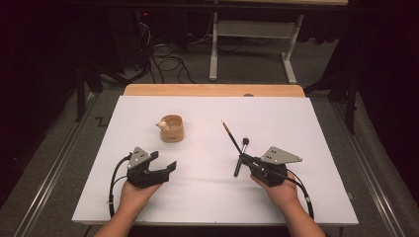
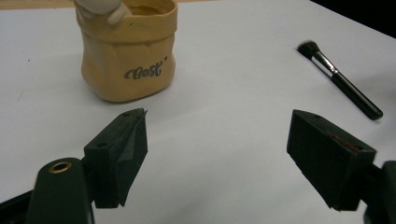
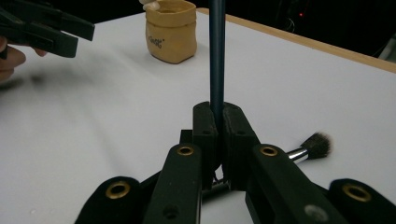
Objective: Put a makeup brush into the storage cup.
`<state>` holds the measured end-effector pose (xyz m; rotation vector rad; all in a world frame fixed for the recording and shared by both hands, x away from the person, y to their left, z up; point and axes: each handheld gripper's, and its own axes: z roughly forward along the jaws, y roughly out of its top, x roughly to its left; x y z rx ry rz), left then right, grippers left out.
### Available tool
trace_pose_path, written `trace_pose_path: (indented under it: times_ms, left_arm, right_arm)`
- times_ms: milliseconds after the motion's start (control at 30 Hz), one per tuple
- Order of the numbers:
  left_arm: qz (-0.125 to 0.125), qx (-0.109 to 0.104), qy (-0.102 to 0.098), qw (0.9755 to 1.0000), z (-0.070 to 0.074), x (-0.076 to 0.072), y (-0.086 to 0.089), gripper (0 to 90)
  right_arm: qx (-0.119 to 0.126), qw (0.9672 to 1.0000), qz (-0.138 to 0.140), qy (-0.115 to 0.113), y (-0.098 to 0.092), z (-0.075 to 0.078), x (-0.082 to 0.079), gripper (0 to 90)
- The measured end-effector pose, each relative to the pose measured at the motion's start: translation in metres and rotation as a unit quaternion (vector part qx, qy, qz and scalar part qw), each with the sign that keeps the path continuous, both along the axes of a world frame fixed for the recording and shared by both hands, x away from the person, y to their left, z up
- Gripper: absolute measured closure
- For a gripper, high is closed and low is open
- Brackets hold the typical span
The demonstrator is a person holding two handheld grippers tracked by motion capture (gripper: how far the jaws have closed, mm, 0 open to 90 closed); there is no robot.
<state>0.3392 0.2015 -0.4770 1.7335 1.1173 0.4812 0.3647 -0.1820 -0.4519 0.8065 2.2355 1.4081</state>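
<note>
My right gripper (image 1: pixel 243 158) is shut on the lower end of a thin dark pointed brush (image 1: pixel 230 138), which slants up and away from it toward the far left. In the right gripper view the brush's handle (image 3: pixel 216 56) rises straight from between the closed jaws (image 3: pixel 216 112). A black makeup brush (image 1: pixel 240 159) with a silver collar lies on the board beside that gripper, bristles (image 3: pixel 316 143) pointing away. My left gripper (image 1: pixel 165 160) stands open with nothing between its jaws (image 2: pixel 219 126), a short way in front of a tan pot (image 2: pixel 128 60) marked "Best".
Everything sits on a white board (image 1: pixel 207 197) over a wooden table (image 1: pixel 212 90). A small white figure (image 1: pixel 161 124) sits on the pot's rim. Beyond the table are floor cables (image 1: pixel 168 61) and a white desk frame (image 1: pixel 252 29).
</note>
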Motion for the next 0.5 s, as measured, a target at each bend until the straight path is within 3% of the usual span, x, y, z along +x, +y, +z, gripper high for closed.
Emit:
trace_pose_path:
  times_ms: [233,500]
  left_arm:
    - [-0.026,0.000,-0.009,0.9996,0.007,0.001,-0.013,20.9]
    - [-0.040,-0.004,-0.016,0.9991,0.011,0.004,-0.024,20.7]
  right_arm:
    - [0.012,0.9999,0.008,0.000,0.000,0.000,0.001,87.1]
    - [0.009,0.9998,0.015,-0.001,0.002,0.000,0.000,87.1]
